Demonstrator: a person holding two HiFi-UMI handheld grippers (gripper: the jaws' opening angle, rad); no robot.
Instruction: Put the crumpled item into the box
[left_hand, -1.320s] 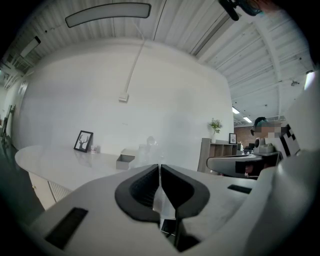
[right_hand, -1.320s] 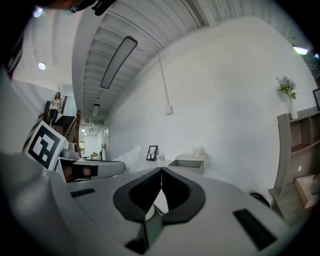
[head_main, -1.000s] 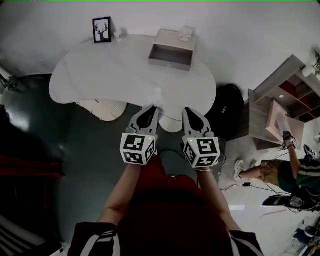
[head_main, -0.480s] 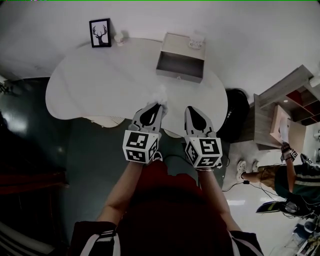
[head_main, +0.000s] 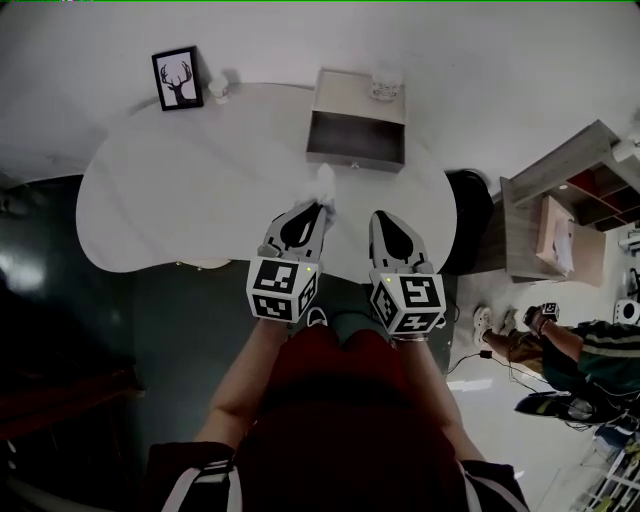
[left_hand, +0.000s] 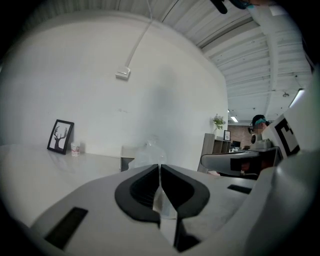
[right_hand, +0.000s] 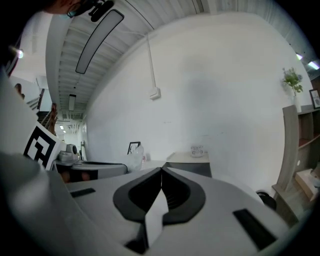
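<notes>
Left tongs (head_main: 319, 206) pinch crumpled item (head_main: 325, 182), right tongs (head_main: 381, 216) closed empty; you've yet to reach box (head_main: 352, 160) and release.

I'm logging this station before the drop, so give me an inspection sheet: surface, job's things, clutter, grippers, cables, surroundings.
Surface: white curved table.
Job's things: crumpled clear item in the left gripper, above the table; open grey box at the table's far side.
Clutter: framed deer picture; small cup beside it; second cup on the box's top.
Grippers: left gripper shut on the crumpled clear item; right gripper shut, nothing between its jaws.
Cables: wall cable running down to a small fitting.
Surroundings: wooden shelf unit; black round object; a person.
</notes>
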